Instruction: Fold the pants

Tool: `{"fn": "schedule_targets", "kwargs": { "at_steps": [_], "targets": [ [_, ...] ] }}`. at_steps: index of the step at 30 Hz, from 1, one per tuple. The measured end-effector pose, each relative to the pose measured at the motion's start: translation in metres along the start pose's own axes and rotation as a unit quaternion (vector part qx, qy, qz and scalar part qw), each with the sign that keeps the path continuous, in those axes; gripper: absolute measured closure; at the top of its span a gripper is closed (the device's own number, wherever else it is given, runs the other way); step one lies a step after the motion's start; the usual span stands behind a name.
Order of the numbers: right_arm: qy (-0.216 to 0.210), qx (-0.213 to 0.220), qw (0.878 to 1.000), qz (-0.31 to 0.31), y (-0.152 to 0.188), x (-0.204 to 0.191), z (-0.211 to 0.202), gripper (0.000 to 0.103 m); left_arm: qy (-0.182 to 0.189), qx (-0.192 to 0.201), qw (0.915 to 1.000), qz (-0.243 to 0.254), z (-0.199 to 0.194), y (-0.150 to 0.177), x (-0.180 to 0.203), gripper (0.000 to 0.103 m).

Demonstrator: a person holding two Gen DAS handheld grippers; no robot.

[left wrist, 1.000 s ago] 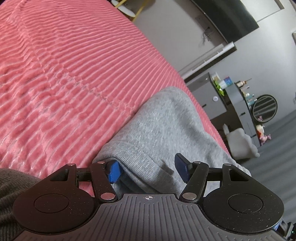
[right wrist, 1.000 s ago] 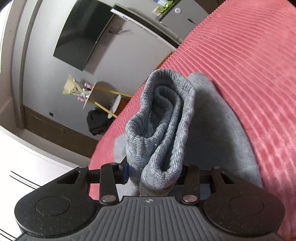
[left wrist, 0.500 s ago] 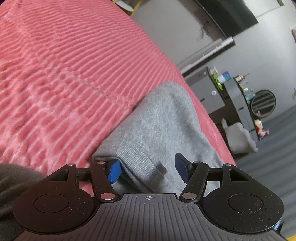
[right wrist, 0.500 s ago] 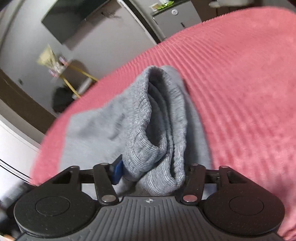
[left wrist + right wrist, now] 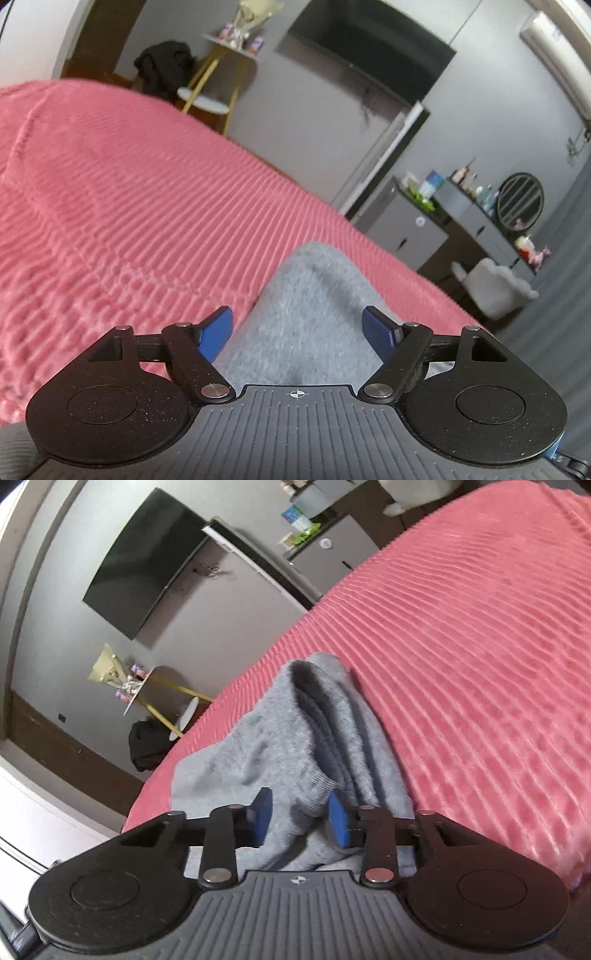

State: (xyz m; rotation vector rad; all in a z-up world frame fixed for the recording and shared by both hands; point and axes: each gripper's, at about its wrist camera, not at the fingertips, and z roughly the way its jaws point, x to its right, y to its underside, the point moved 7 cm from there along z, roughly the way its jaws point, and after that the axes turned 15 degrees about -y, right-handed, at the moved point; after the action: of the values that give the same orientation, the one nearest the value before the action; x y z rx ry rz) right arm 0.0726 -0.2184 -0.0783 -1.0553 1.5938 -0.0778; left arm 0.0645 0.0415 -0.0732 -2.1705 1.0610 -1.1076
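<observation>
Grey pants (image 5: pixel 295 734) lie bunched on the pink bedspread (image 5: pixel 480 646), near the bed's edge. Soft, thick knit — light, limp, likely to sag. Left gripper (image 5: pixel 297 328) spread wide, empty, above the cloth. Right gripper (image 5: pixel 300 818) partly parted around the ribbed cuff — take hold there.
</observation>
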Motion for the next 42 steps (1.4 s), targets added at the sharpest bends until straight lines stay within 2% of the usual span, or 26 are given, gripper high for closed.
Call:
{"fn": "schedule_targets", "kwargs": {
  "at_steps": [4,6,7,10,13,22,23,25,26,27,31,33,36,37,39,40,42],
  "targets": [
    [0.028,0.002,1.000,-0.011,-0.007,-0.006,0.010,0.066,-0.018,-0.020,0.9994,0.020,0.023,0.012,0.004,0.022],
    [0.034,-0.004,0.999,-0.006,-0.010,-0.004,0.019,0.054,-0.043,-0.032,0.9981,0.032,0.032,0.019,0.001,0.023],
    [0.034,-0.007,0.999,0.001,-0.009,-0.003,0.021,0.052,-0.037,-0.044,0.9981,0.025,0.035,0.020,0.000,0.023],
    [0.031,-0.009,0.999,0.010,-0.005,-0.002,0.021,0.052,-0.029,-0.045,0.9984,0.017,0.032,0.021,-0.002,0.023],
    [0.020,-0.021,0.999,0.046,0.001,0.003,0.019,0.055,-0.022,-0.045,0.9985,0.021,0.027,0.024,-0.004,0.023],
    [0.008,0.009,0.992,0.123,-0.008,0.020,0.035,0.052,-0.028,-0.041,0.9981,0.036,0.024,0.025,0.004,0.023],
    [0.003,0.015,0.991,0.135,-0.009,0.023,0.037,0.052,-0.029,-0.042,0.9980,0.037,0.024,0.025,0.005,0.023],
    [-0.001,0.020,0.990,0.141,-0.011,0.026,0.040,0.060,-0.031,-0.045,0.9978,0.037,0.026,0.025,0.006,0.023],
    [-0.002,0.017,0.990,0.137,-0.011,0.025,0.041,0.069,-0.032,-0.046,0.9977,0.037,0.026,0.025,0.006,0.023],
    [-0.006,0.016,0.991,0.135,-0.010,0.024,0.041,0.071,-0.032,-0.047,0.9977,0.036,0.026,0.025,0.006,0.023],
    [-0.008,0.021,0.995,0.094,-0.010,0.010,0.037,0.072,-0.031,-0.048,0.9979,0.031,0.026,0.024,0.005,0.023],
    [-0.001,0.012,0.996,0.083,-0.009,0.006,0.040,0.065,-0.033,-0.049,0.9977,0.032,0.027,0.024,0.006,0.023],
    [0.002,-0.005,0.996,0.091,-0.008,0.008,0.050,0.062,-0.034,-0.051,0.9974,0.037,0.027,0.025,0.007,0.023],
    [0.011,-0.010,0.996,0.087,-0.007,0.009,0.051,0.063,-0.034,-0.051,0.9974,0.037,0.027,0.025,0.007,0.023],
    [0.028,-0.013,0.998,0.056,-0.008,0.004,0.052,0.075,-0.031,-0.053,0.9976,0.032,0.027,0.024,0.005,0.023],
    [0.035,-0.015,0.999,0.037,-0.008,-0.001,0.051,0.076,-0.030,-0.054,0.9977,0.028,0.027,0.024,0.004,0.023],
    [0.010,-0.004,1.000,0.030,-0.009,-0.013,0.042,0.080,-0.024,-0.059,0.9978,0.019,0.028,0.022,0.001,0.023]
  ]
}}
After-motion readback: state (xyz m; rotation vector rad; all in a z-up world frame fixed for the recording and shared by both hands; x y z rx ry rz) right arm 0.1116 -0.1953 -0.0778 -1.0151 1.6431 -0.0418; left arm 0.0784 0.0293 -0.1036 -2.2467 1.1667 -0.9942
